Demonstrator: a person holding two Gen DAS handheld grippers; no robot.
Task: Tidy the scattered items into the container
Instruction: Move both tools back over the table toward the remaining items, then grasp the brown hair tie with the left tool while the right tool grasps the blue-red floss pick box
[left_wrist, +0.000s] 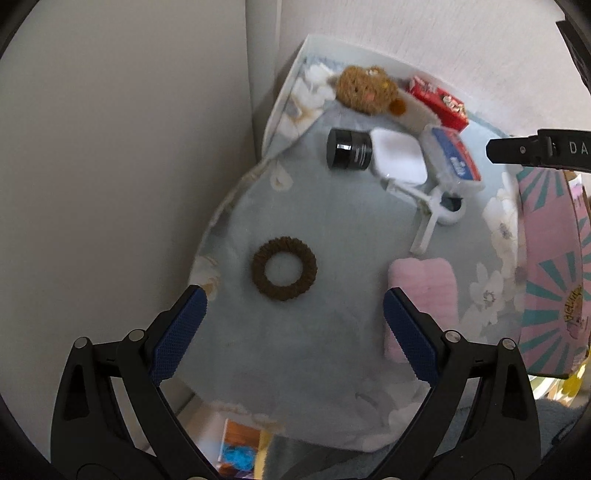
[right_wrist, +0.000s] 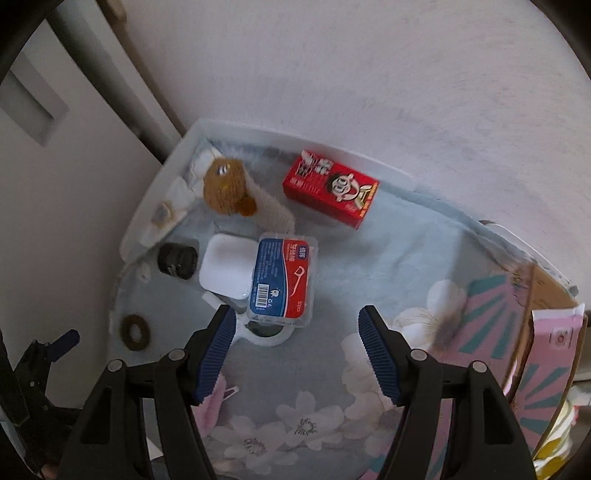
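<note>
Both tongs stand wide and hold nothing. The left gripper (left_wrist: 293, 326) points steeply down at the blue floral cloth (left_wrist: 325, 221), and the brown hair ring (left_wrist: 284, 268) lies just ahead of its pads, alone near the cloth's edge; the pink folded cloth (left_wrist: 424, 291) sits beside its right pad. The right gripper (right_wrist: 297, 350) hangs over the clear floss-pick box (right_wrist: 282, 282), whose near end lies just ahead of the left pad.

Outward from there, that box leans on a white square case (right_wrist: 227, 267), with a small black jar (right_wrist: 177, 261) next to it and a white round-ended piece (right_wrist: 267, 334) poking out underneath. Farther back sit a brown plush toy (right_wrist: 225, 190) and a red carton (right_wrist: 330, 192), close to the wall.

The container, a pink and teal cardboard box (right_wrist: 491, 332), stands at the right edge of the cloth, near the right tongs. As far as its visible part shows, nothing has gone in, though its inside is mostly hidden. So I judge the tidying barely begun: at least 7 items are left on the cloth, and the hair ring and floss box look like the first picks
</note>
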